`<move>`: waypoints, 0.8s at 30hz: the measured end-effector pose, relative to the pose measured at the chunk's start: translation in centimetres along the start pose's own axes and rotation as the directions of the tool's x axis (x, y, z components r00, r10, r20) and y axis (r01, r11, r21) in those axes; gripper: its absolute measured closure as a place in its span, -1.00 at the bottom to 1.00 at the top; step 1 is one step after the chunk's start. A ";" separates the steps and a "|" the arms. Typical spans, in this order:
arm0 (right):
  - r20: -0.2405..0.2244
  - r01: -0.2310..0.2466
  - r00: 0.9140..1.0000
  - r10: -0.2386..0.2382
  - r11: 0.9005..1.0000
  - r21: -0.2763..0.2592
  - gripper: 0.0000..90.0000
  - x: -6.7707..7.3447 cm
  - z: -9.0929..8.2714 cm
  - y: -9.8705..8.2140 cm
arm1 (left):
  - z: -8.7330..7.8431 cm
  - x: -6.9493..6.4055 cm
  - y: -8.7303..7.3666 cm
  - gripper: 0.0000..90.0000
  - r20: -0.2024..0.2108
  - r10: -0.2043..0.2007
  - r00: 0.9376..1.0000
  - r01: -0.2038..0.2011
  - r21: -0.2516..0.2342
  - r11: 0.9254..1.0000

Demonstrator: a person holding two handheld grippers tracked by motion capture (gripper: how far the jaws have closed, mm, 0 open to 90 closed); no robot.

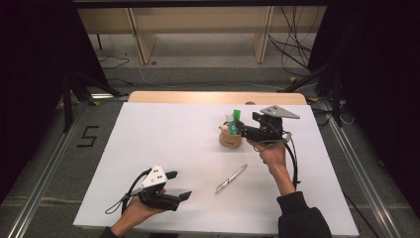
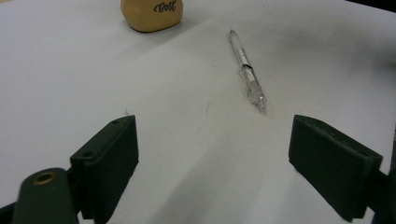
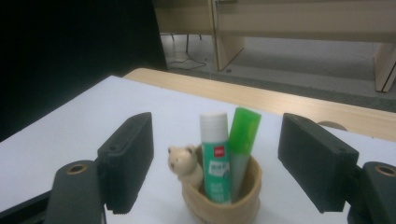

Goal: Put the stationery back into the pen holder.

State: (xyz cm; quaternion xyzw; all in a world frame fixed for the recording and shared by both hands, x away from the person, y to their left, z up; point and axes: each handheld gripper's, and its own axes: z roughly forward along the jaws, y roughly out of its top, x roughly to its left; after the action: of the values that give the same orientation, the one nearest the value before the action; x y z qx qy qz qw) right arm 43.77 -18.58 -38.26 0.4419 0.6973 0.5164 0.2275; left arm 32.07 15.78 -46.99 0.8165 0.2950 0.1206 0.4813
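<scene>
R claw (image 1: 246, 130) released, nothing gripped | L claw (image 1: 179, 185) released | tabletop (image 1: 163, 144) wide bare area near L edge | pen holder (image 1: 231, 138) just beside R claw, apart | pen (image 1: 231, 179) between claws.

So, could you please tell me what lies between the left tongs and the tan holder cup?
In the left gripper view, a clear pen lies on the white table between the open left tongs and the tan holder cup.
</scene>
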 end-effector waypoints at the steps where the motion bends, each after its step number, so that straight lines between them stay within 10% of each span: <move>1: 0.001 -0.003 1.000 0.003 1.000 -0.003 -0.39 0.0 -0.4 -0.2 | 0.0 0.0 0.0 -0.65 0.000 -0.001 1.000 0.001 0.002 1.000; 24: -0.058 0.029 0.998 -0.027 0.999 0.034 -0.41 0.8 -5.7 -5.1 | 0.7 -0.6 1.3 -0.65 0.026 -0.058 0.998 0.057 0.025 0.998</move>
State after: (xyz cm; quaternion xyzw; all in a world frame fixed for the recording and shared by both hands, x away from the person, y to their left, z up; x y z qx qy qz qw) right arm 37.00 -21.23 -40.74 0.4208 0.7186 0.5137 0.2067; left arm 32.38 14.44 -46.17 0.8150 0.3134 0.0925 0.4786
